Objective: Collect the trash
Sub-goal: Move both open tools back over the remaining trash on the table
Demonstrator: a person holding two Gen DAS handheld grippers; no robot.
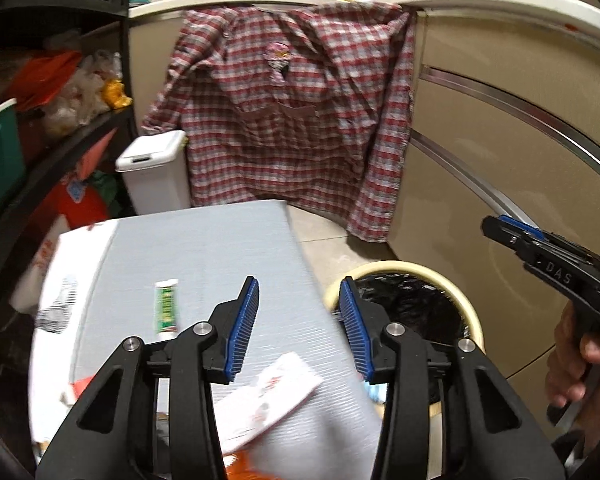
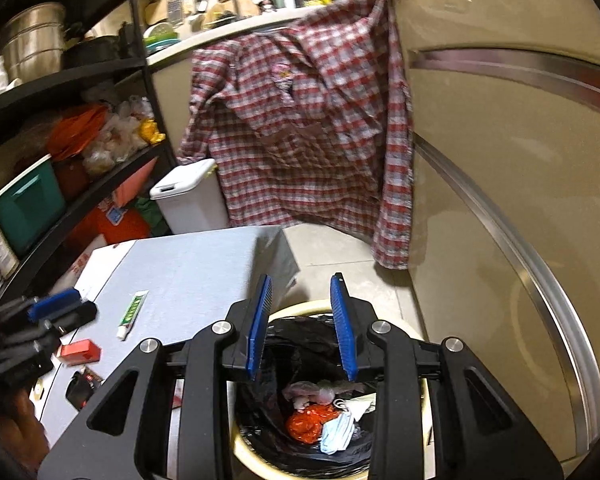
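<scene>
A cream-rimmed trash bin (image 1: 400,267) lined with a black bag stands on the floor to the right of a low grey table (image 1: 200,248). My left gripper (image 1: 300,284) hovers open over the table's right edge, nothing between its pads. Under it lies a white wrapper with red print (image 1: 272,396); a green toothpaste tube (image 1: 166,306) lies to the left. My right gripper (image 2: 301,280) hangs open and empty above the bin (image 2: 246,454), where an orange wrapper (image 2: 312,424) and a blue face mask (image 2: 338,434) rest. On the table, the tube (image 2: 132,314) and a red box (image 2: 80,350).
A plaid shirt (image 1: 292,112) hangs over the counter edge behind the table. A white lidded bin (image 1: 154,172) stands at the far left corner, beside dark shelves (image 2: 60,76) packed with bags and pots. Beige cabinet fronts (image 2: 500,200) close the right side. A hand (image 1: 572,364) holds the right gripper.
</scene>
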